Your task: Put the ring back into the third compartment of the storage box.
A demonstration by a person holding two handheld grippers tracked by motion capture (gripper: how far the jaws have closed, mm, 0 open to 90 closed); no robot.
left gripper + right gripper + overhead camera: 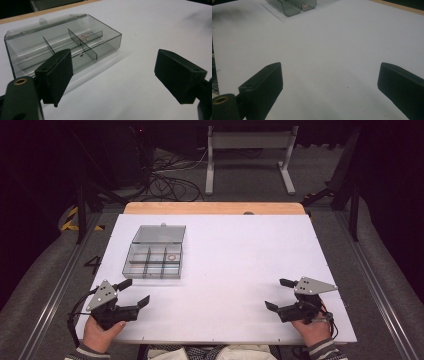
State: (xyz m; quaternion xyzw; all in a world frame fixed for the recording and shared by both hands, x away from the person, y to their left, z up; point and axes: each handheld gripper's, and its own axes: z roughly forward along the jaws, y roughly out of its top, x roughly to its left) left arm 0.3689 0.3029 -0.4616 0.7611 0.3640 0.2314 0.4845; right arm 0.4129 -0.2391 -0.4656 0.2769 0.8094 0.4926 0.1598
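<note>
A clear smoky plastic compartment box (153, 261) lies on the white table, left of centre, its lid (160, 234) folded back flat. A small pinkish ring-like item (172, 256) rests in its far right compartment; it also appears in the box (62, 47) as a pink speck (83, 36). My left gripper (134, 292) is held near the front left edge, just short of the box, open with nothing between its jaws. At the front right, my right gripper (280, 294) is open and empty, far from the box (292, 6).
The white tabletop (240, 250) has a wooden strip (215, 208) along its far edge. Beyond it stand a metal frame (250, 155) and loose cables (170, 180) on the floor. Black rails run along both sides of the table.
</note>
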